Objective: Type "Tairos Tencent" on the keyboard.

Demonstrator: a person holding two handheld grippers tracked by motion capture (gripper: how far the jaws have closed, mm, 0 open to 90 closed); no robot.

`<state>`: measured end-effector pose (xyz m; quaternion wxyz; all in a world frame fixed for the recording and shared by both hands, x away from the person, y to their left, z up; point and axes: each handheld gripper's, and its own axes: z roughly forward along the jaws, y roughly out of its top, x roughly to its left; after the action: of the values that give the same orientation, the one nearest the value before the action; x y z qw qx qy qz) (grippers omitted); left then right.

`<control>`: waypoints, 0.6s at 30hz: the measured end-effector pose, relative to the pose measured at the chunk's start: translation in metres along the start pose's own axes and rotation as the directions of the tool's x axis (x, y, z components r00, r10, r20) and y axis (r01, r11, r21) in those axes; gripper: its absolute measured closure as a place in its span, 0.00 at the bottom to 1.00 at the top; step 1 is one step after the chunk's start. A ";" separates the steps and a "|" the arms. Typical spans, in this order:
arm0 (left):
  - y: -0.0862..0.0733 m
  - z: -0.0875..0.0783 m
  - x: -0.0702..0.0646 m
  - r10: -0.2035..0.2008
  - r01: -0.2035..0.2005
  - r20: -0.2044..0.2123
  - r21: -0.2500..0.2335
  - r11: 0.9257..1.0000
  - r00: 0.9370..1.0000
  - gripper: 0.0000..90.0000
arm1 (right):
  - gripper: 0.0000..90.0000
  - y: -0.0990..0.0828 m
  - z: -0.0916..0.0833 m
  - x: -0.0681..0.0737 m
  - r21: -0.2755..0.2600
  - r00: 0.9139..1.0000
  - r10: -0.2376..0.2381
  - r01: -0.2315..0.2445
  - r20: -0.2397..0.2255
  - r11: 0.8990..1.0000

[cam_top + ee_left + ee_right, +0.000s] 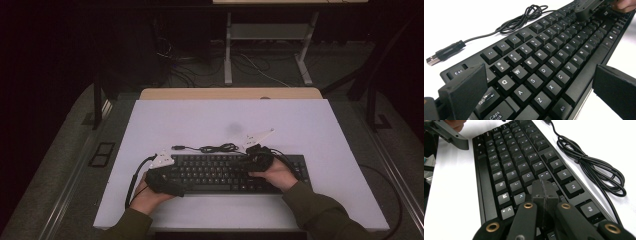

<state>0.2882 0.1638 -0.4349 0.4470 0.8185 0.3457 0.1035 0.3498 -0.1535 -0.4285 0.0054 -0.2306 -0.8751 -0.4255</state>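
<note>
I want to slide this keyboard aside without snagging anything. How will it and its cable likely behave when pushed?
The keyboard looks rigid and flat, so it should probably slide as one piece on the smooth white table, not tip. Its cable, loosely coiled behind, is likely floppy and would drag, with the free USB plug trailing.

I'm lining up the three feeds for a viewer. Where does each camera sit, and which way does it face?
High view: above the person's side, looking forward and down on the table; forearms, left gripper, right gripper.
Left gripper view: rides the left gripper, facing along the keyboard from its Esc end; jaws wide apart.
Right gripper view: rides the right gripper, facing back along the keys; jaws together.
All three views share the keyboard and its coiled cable.
</note>
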 end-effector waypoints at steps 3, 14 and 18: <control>0.000 0.001 -0.001 0.001 -0.001 -0.004 0.004 1.000 1.000 0.00 | 0.99 0.000 0.002 0.000 0.007 1.000 0.001 -0.001 0.003 1.000; -0.001 0.001 0.000 -0.001 0.001 -0.003 0.010 1.000 1.000 0.00 | 0.99 -0.001 0.008 0.002 0.037 1.000 -0.012 0.012 0.014 0.999; -0.001 0.001 0.000 -0.002 0.002 -0.001 0.008 1.000 1.000 0.00 | 0.99 -0.002 0.010 0.002 0.043 1.000 -0.013 0.012 0.016 0.999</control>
<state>0.2879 0.1636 -0.4359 0.4435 0.8199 0.3473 0.1023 0.3493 -0.1463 -0.4357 0.0008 -0.2285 -0.8855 -0.4046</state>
